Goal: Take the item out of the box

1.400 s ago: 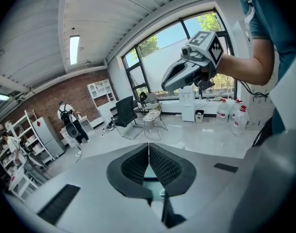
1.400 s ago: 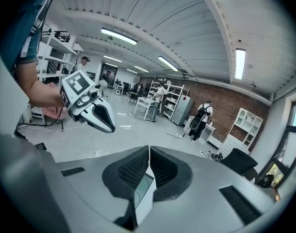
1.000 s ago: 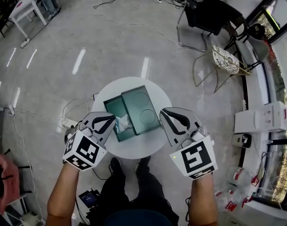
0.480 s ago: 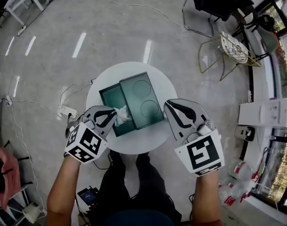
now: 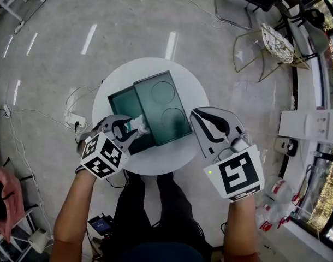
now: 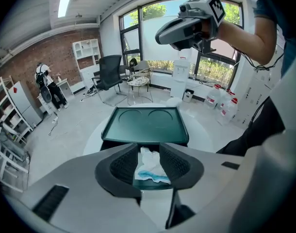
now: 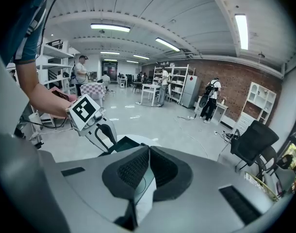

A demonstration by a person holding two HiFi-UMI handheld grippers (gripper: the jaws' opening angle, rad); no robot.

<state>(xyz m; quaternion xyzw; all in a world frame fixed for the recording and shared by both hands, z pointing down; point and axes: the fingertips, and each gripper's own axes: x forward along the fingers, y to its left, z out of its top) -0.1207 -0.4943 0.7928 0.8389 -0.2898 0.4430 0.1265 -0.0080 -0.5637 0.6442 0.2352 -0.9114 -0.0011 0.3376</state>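
- The item (image 5: 138, 125), a crumpled white wad with a blue streak, lay in the lower right corner of the open box (image 5: 120, 103), just left of the middle of the head view
- The box sat on the round white table (image 5: 174, 158), with its dark green lid (image 5: 162, 107) lying over its right part
- My left gripper (image 5: 128, 131) was at the reaching step: its jaws had just been opening and stood apart, and my own camera showed the item in the gap between the pads (image 6: 123, 165), with neither pad pressing on it
- My right gripper (image 5: 198, 116) hung to the right of the box with its jaws together and nothing between them; I judged it had no part in this step
- The next move, as I judged it, called for sinking the left jaws lower around the wad, then closing on its bulk and not on a loose edge, and lifting straight up past the box wall and the lid's edge
- I could not tell whether the wad was paper, cloth or a wrapper
- In the left gripper view my jaws covered the near wall of the box and the lower part of the item
- In the right gripper view my jaws hid most of the box, and the item did not show at all
- How deep the item sat was not clear from any view
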